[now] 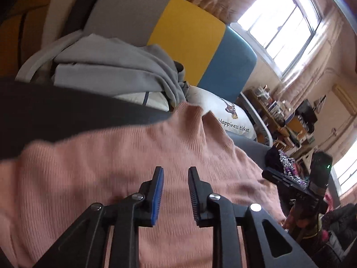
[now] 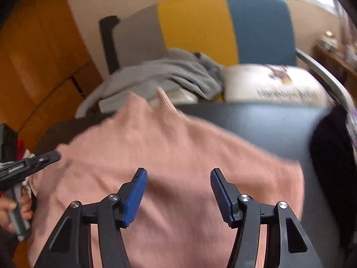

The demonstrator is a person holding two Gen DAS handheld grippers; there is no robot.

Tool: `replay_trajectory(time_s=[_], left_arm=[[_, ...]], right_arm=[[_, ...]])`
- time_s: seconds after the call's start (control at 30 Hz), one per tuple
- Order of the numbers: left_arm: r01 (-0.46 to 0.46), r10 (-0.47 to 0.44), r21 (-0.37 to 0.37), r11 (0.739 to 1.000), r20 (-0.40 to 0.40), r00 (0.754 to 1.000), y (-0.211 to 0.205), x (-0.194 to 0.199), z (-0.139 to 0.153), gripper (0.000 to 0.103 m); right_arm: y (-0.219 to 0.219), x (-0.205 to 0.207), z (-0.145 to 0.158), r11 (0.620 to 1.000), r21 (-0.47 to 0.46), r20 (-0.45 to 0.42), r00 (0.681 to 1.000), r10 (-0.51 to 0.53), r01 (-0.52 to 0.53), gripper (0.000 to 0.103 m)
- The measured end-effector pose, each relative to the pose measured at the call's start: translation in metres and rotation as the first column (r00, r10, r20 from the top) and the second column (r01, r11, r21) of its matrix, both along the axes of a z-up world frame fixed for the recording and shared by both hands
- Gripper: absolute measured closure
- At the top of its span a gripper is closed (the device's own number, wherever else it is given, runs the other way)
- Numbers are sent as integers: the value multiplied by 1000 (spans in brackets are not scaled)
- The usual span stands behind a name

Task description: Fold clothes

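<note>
- Currently both tools are over the pink sweater [image 1: 138, 163], neither gripping anything.
- Left tool [image 1: 175, 174]: jaws narrowly apart, a small gap between the blue pads [image 1: 157, 198], nothing in it. Pink knit shows beyond the gap, not pinched.
- Right tool [image 2: 178, 176]: jaws clearly wider, empty; only sweater fabric visible behind them.
- Sweater lies spread flat on a dark surface [image 2: 256, 120], which I read as a table top, though it could be a seat. Its ribbed collar [image 1: 207, 118] points away from me, towards the chair.
- From the right wrist view I see the left tool's body [image 2: 24, 167] at the sweater's left edge, with a hand [image 2: 13, 212] on its grip.
- From the left wrist view the right tool's body [image 1: 296, 183] sits off the sweater's right edge.
- Behind the sweater: a chair [image 1: 185, 38] with a grey, yellow and blue striped back, a heap of grey clothes [image 1: 116, 67] on its seat, and a white cushion [image 1: 225, 116] with a deer print and lettering just beside the heap.
- Right wrist view is motion-blurred, so I can't read fine contact there.
- Bright window [image 1: 279, 22] with curtains at the far right.
</note>
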State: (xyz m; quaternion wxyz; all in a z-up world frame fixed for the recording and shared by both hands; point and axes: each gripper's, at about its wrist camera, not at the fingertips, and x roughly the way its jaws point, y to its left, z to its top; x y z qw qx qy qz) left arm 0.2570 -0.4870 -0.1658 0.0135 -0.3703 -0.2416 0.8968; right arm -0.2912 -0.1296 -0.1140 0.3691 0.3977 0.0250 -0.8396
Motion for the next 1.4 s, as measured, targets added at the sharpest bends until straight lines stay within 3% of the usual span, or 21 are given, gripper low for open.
replay_trajectory(time_s=[0.07,0.13,0.3,0.5,0.53,0.6,0.63,0.67,0.7,0.73,0.9,1.07,1.23,1.4], left_arm=[[23,-20,-74,997,30,999,1,-33,1,80],[42,-36,-104,994,67,997,1,-62,-3,78],[100,-89,-92,991,113,990,1,-122,-18,70],[141,-137,-9,990,186,973,-2,-176,-42,61],[146,-144,0,989,187,972,-1,-182,-43,58],[167,-174,52,985,186,967,2,-189,-46,61],[193,-203,71,979,180,962,7,-190,-46,70],[208,-216,65,976,182,959,11,-190,-46,87],[222,-229,59,973,185,956,16,-190,-46,94],[235,-241,54,970,185,953,20,-190,-46,94],[215,-217,112,970,2,976,17,-137,-6,95],[225,-209,147,963,-113,971,19,-70,20,97],[201,-190,161,966,-80,978,27,-27,5,97],[165,-166,143,976,-2,986,37,0,-21,97]], right_arm=[[-23,-21,8,999,-3,-2,999,33,-33,52],[-49,-47,6,998,14,15,998,58,-58,63],[-104,-100,-7,992,23,88,988,124,-127,64],[-140,-126,-31,977,92,133,975,179,-192,64],[-141,-127,-31,976,86,132,974,186,-198,72],[-141,-128,-31,977,73,146,971,190,-202,92],[-142,-129,-31,976,74,150,970,192,-204,93],[-142,-128,-31,976,74,150,969,194,-206,93],[-141,-125,-28,976,71,142,970,196,-207,95],[-138,-122,-23,977,58,133,972,196,-205,95],[-114,-99,11,979,-45,72,976,204,-201,95],[-74,-50,35,962,-139,24,971,239,-233,95],[-39,-2,21,964,-149,52,972,230,-220,95],[-23,30,-4,976,-89,79,976,205,-198,95]])
